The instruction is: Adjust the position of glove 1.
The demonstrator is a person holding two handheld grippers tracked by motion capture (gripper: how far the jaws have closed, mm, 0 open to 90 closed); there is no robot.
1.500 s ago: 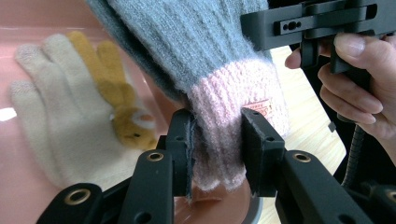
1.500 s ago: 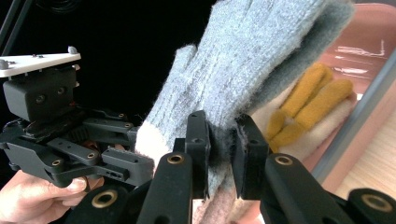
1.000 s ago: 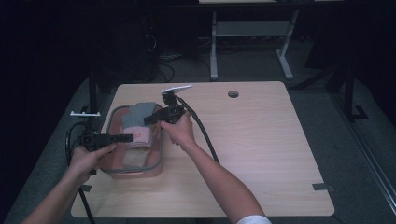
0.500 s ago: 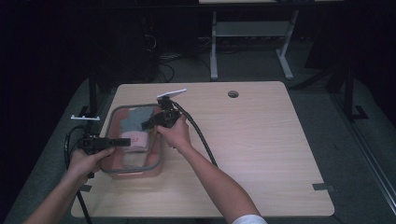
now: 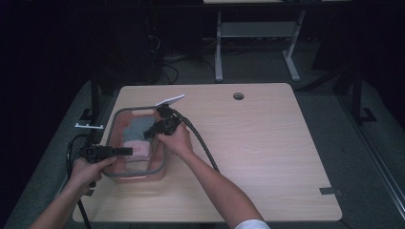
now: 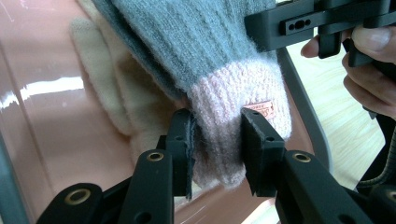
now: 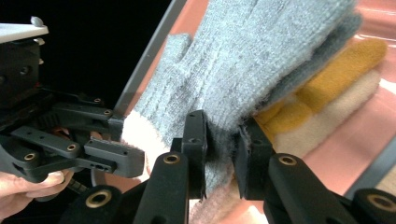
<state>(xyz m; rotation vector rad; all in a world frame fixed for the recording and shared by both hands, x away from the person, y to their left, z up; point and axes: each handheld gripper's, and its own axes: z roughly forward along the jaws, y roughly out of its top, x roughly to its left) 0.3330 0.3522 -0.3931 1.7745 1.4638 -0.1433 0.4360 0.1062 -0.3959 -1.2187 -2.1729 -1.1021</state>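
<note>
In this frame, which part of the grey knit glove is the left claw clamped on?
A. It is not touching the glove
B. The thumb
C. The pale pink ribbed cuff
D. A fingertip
C. In the left gripper view the left claw has its two jaws pressed on either side of the pale pink cuff of the grey glove, just beside the small sewn label, above the pink bin.
</note>
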